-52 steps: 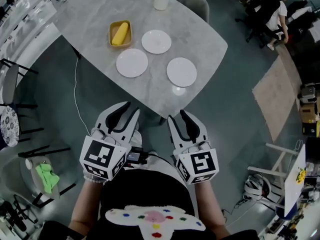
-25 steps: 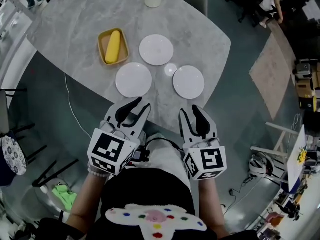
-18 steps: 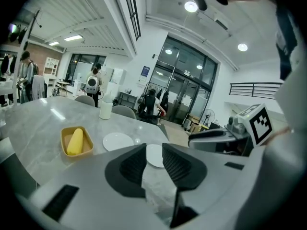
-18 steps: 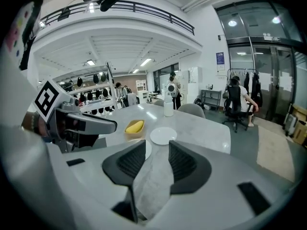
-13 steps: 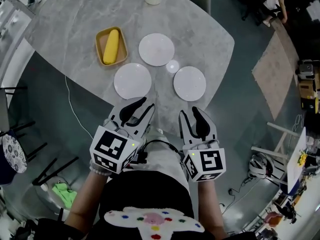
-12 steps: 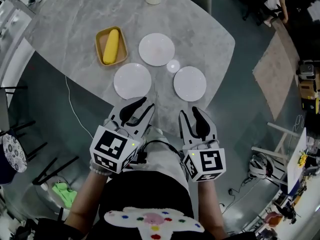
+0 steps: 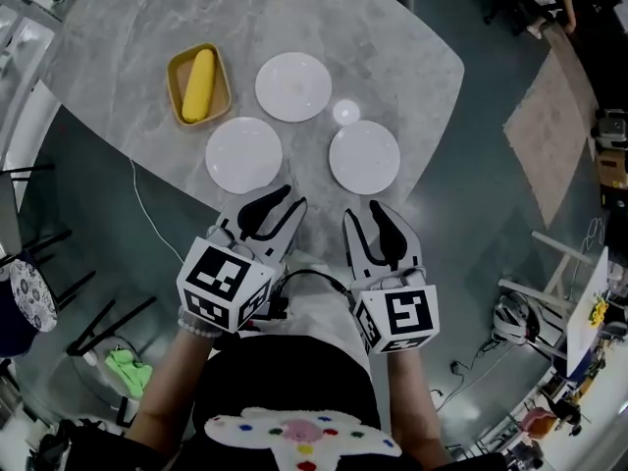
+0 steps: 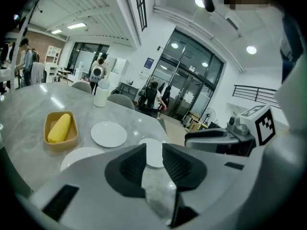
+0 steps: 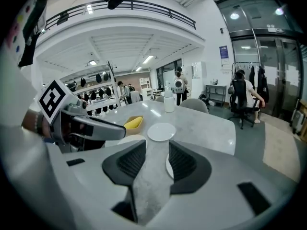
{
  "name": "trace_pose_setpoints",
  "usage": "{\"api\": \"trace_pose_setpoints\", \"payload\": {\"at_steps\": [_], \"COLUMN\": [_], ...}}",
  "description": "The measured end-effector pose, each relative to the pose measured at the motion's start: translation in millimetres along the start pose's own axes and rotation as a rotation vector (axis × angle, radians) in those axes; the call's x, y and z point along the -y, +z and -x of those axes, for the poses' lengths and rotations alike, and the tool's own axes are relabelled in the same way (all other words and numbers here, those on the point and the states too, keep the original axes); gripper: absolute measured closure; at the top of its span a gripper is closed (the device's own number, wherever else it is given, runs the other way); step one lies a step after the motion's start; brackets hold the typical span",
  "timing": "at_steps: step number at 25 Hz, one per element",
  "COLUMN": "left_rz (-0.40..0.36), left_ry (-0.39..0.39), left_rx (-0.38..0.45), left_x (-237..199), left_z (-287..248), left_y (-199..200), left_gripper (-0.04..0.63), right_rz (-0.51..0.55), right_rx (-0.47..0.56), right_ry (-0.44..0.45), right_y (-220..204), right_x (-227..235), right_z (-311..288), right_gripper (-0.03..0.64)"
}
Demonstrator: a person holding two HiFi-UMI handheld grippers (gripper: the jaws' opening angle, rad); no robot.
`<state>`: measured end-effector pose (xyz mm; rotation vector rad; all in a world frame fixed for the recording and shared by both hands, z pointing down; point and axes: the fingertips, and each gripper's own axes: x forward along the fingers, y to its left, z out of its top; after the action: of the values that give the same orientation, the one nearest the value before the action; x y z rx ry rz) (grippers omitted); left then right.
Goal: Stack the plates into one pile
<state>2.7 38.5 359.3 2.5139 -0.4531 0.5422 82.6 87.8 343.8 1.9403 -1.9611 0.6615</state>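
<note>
Closer to the bench (image 7: 118,57) now, left tongs (image 7: 283,200) and right tongs (image 7: 365,209) gape empty. Just beyond lie the plates (image 7: 243,155).

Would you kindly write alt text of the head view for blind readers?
The left plate, far plate and right plate lie apart on a grey table, beside a yellow tray holding corn. The left tongs and right tongs hover nearer, open and empty.

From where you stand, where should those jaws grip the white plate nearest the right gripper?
I'd take the plate by its near rim, coming in low from the near edge of the table. It lies flat and thin, so only the rim offers a hold.
</note>
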Motion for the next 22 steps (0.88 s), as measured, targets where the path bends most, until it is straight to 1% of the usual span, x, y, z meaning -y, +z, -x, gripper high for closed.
{"api": "trace_pose_setpoints", "payload": {"at_steps": [3, 10, 16, 22], "left_rz": [0.015, 0.082, 0.18, 0.283], "left_ry": [-0.002, -0.005, 0.003, 0.003], "left_rx": [-0.018, -0.065, -0.09, -0.114], "left_x": [2, 0, -4, -6], "left_z": [-13, -41, -66, -86], "left_y": [-4, -15, -25, -40], "left_gripper": [0.491, 0.491, 0.491, 0.485], "right_rz": [-0.015, -0.026, -0.041, -0.035], "right_rx": [-0.01, -0.023, -0.05, -0.053], "right_ry": [0.009, 0.03, 0.044, 0.049], "right_y": [-7, -13, -26, -27], "right_x": [8, 25, 43, 55], "right_z": [-4, -12, -20, -22], "right_gripper": [0.483, 0.483, 0.483, 0.483]}}
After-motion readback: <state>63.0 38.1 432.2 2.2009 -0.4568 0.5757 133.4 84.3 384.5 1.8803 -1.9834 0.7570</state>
